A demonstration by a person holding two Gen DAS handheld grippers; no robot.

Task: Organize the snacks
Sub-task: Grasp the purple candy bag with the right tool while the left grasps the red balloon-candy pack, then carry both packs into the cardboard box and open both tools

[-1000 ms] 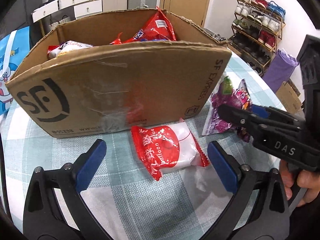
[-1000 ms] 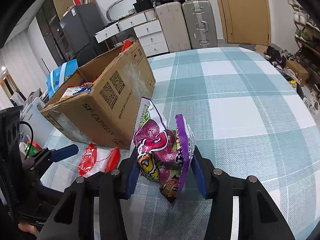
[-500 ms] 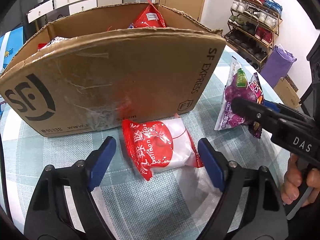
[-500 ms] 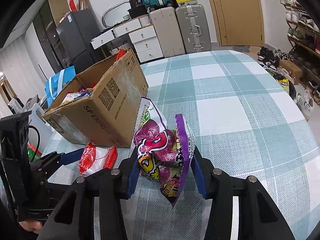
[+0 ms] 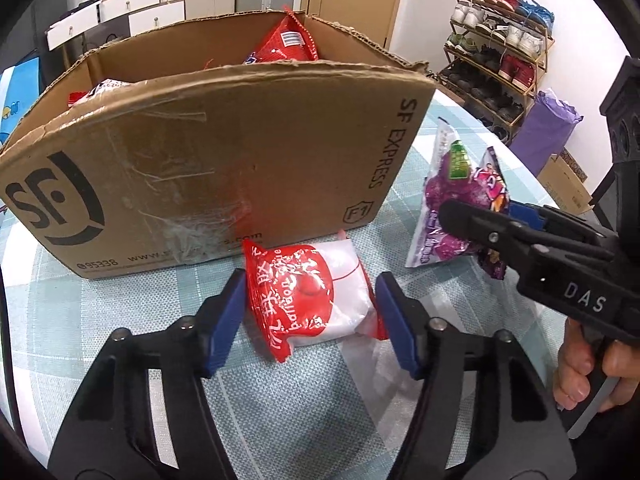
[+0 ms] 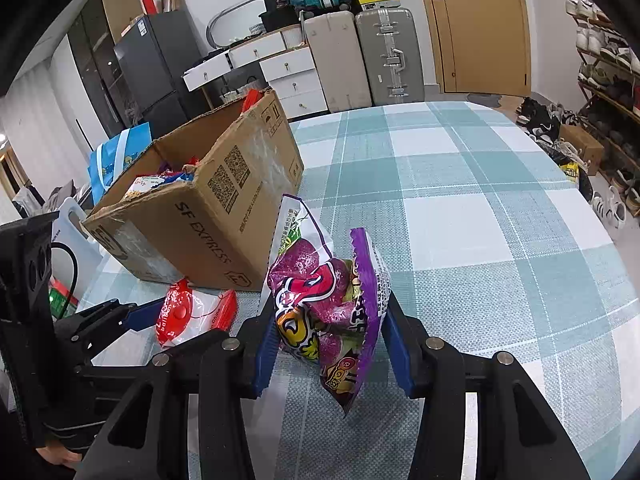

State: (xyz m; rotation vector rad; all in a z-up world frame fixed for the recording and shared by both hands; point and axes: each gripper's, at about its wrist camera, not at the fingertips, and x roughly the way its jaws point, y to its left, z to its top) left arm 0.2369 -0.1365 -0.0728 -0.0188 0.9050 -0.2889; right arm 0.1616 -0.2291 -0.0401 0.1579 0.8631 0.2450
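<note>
My left hand-held gripper (image 5: 308,314) has narrowed around the red packet (image 5: 308,300) at lower centre, probably touching; my right hand-held gripper (image 6: 328,344) clamps the purple packet (image 6: 332,308) beside the box (image 5: 224,160).

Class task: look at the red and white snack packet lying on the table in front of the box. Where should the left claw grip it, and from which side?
Grip the red and white snack packet across its puffed middle, coming in low from the near side, away from the cardboard box. It lies flat with crimped ends pointing toward and away from the box, so its long sides face the left claw, whose fingers already flank it.
</note>
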